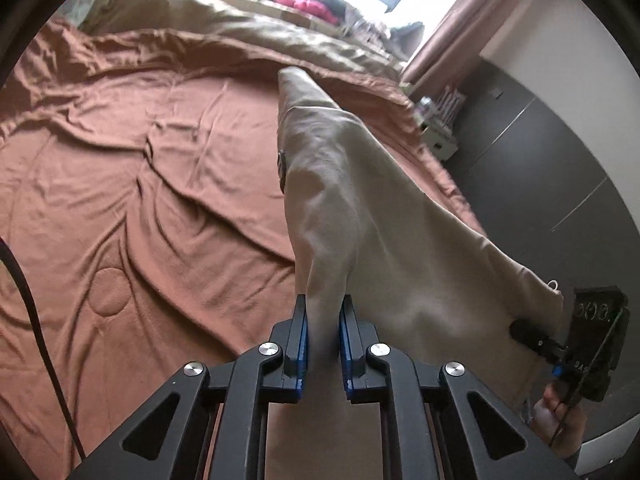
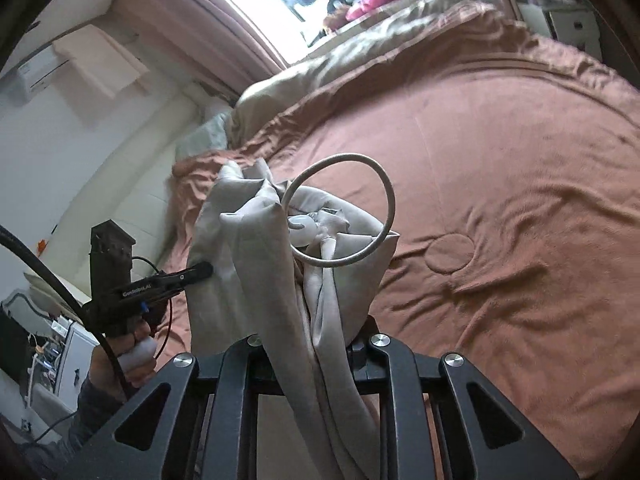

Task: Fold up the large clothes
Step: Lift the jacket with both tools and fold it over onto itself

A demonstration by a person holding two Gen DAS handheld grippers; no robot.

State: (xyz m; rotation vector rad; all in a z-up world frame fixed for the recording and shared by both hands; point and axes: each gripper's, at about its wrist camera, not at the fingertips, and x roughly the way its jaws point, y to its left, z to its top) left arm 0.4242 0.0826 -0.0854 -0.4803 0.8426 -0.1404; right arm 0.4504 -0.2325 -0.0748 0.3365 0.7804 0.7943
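"GenRoboAI" in white on the left gripper (image 2: 200, 270) body.

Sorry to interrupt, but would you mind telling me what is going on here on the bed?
A person is holding a large beige fabric garment up above a bed covered with a rust-brown quilt, one hand-held tool in each hand. The left tool is shut on a bunched edge of the garment, and the right tool grips another part near its pale drawstring loop. The garment hangs between them, not yet folded or laid flat.

Bed (image 1: 120, 208) — rust-brown quilt (image 2: 500, 168), beige duvet (image 1: 192, 20) bunched behind.
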